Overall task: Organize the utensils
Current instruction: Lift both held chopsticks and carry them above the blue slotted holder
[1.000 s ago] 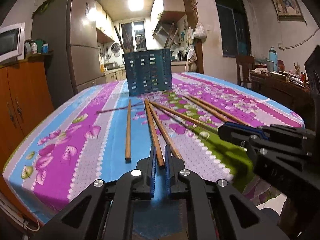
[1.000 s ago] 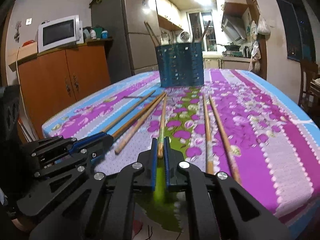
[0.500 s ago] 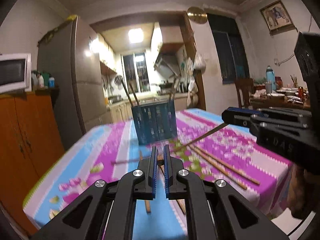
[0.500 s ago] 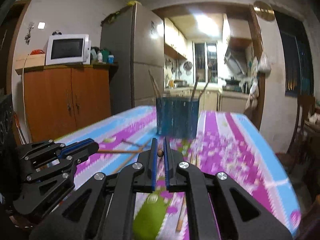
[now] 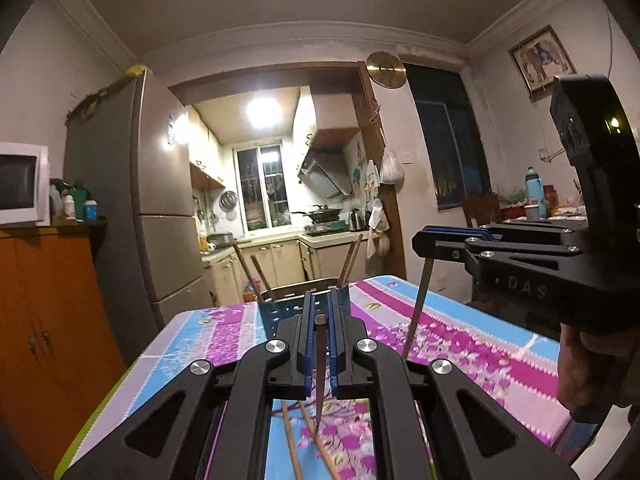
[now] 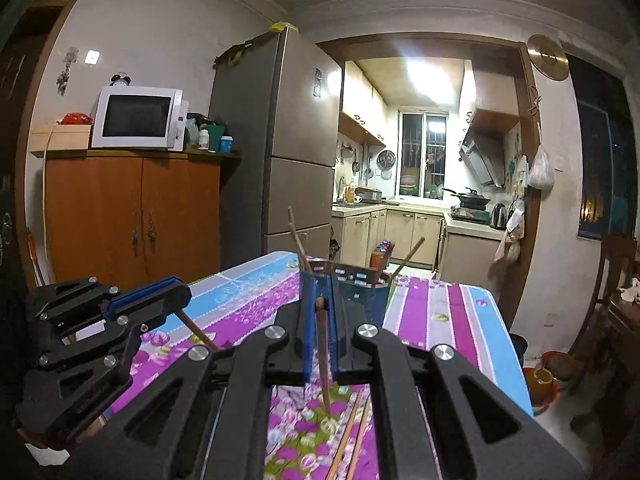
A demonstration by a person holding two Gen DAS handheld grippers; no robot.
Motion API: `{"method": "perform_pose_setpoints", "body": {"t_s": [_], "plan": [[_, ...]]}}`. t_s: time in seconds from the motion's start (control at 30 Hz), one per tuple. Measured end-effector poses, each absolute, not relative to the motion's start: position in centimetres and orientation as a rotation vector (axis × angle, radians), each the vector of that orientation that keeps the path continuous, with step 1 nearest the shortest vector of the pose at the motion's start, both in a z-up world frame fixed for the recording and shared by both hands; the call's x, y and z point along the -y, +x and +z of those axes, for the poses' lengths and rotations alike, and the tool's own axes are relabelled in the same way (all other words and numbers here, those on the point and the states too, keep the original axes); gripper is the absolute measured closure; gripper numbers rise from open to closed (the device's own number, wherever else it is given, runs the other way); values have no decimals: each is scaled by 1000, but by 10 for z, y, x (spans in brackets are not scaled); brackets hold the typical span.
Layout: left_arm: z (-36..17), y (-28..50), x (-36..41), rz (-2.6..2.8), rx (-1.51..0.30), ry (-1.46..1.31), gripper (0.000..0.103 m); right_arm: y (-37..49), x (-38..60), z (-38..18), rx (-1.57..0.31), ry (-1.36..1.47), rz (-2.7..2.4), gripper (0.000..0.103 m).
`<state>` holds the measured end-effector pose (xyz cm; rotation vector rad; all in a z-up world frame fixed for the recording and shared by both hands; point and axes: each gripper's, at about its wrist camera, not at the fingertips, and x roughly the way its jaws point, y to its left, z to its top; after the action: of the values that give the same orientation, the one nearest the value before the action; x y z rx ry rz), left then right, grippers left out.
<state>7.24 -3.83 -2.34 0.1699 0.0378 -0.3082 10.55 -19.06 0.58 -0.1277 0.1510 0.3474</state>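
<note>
My left gripper (image 5: pixel 320 312) is shut on a brown wooden chopstick (image 5: pixel 320 364) that hangs down between its fingers above the table. My right gripper (image 6: pixel 320 300) is shut on another chopstick (image 6: pixel 323 360), also hanging tip down. Each gripper shows in the other's view: the right one (image 5: pixel 424 238) with its chopstick (image 5: pixel 418 308), the left one (image 6: pixel 176 292). The dark blue perforated utensil holder (image 6: pixel 362 284) stands at the table's far end, just beyond both grippers, with several chopsticks (image 6: pixel 297 240) leaning in it. It also shows in the left wrist view (image 5: pixel 276 308).
More chopsticks lie on the floral tablecloth below the grippers (image 5: pixel 294 446) (image 6: pixel 352 432). A fridge (image 6: pixel 280 152) and an orange cabinet (image 6: pixel 132 220) with a microwave (image 6: pixel 138 117) stand left of the table. A chair (image 6: pixel 612 280) and a side table (image 5: pixel 540 216) are on the right.
Both grippers have lifted their chopsticks off the table and raised them. The chopsticks swung from lying flat to hanging down. Both grippers moved closer to the holder.
</note>
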Motion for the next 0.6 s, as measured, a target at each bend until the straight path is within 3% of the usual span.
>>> {"method": "perform_pose_setpoints", "body": {"t_s": [0.6], "plan": [[95,159,13,-434,-112,115,96,159,207,97,-190,-34,402,99]]}}
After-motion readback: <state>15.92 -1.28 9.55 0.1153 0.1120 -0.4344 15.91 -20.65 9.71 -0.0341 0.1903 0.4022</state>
